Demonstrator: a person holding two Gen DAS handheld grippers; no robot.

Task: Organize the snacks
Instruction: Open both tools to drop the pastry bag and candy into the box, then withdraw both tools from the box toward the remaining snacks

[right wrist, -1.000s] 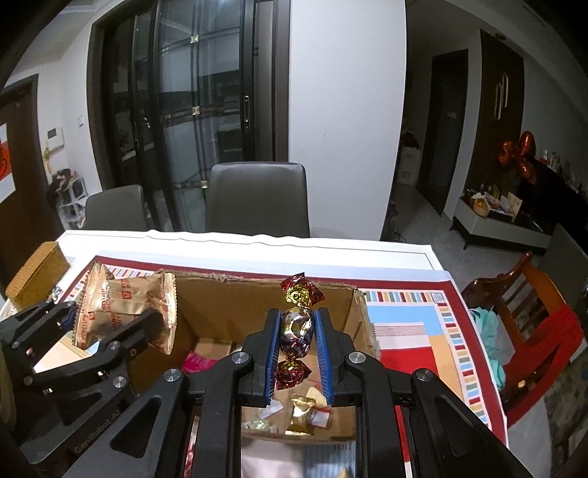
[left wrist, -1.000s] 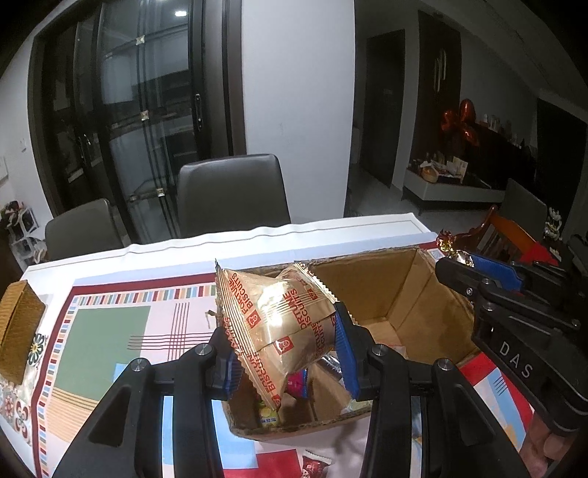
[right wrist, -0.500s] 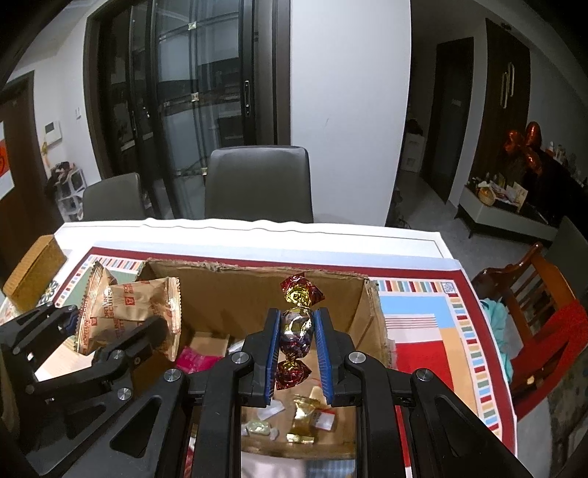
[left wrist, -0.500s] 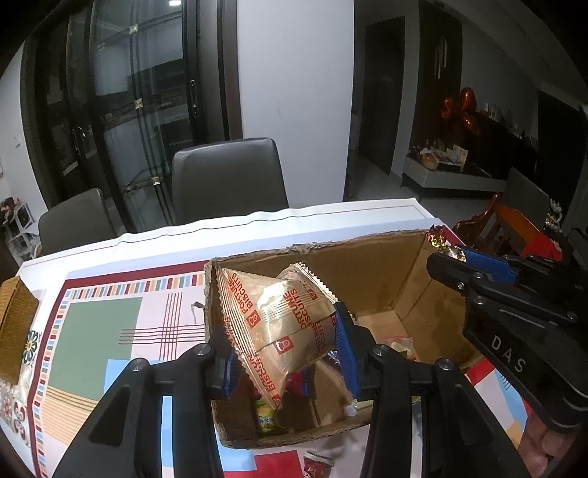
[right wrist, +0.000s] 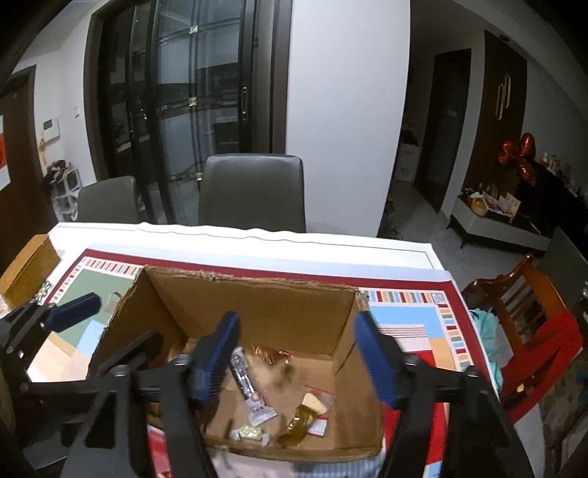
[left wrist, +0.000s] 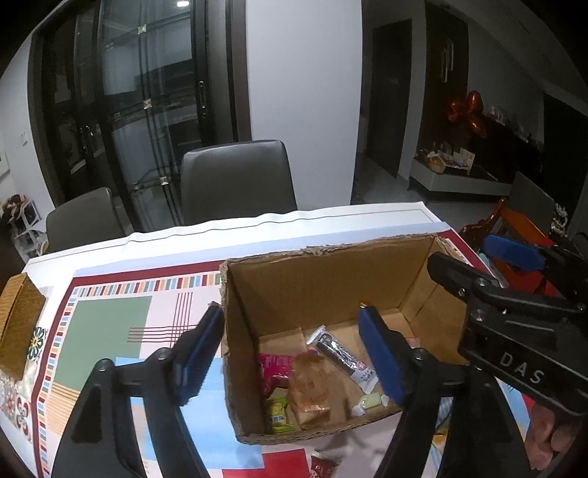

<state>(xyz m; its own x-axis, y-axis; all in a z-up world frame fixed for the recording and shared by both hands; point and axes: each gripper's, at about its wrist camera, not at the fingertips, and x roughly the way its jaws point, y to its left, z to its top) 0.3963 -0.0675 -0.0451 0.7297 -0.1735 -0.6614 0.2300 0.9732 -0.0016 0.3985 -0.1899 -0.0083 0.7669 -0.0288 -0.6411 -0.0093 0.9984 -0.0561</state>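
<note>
Left wrist view: one cardboard box [left wrist: 330,279], both the left gripper [left wrist: 294,353] and right gripper [right wrist: 297,356] spread wide, empty.

Both views are dim indoor pictures lit from above; a ceiling lamp's reflection [left wrist: 182,3] glints in the glass doors at the upper left of the left wrist view. The white wall [right wrist: 345,110] at the centre is the brightest area, while the right-hand room recedes into darkness. Fisheye bending curves door frames and the surface's [left wrist: 257,228] far edge, and black vignette fills all four corners. The snacks in the cardboard box [left wrist: 330,279] are smeared: a tan packet [left wrist: 312,389] in the left wrist view and a brownish patch [right wrist: 275,371] in the right wrist view show motion blur. Soft shadows darken the box's inner walls.
</note>
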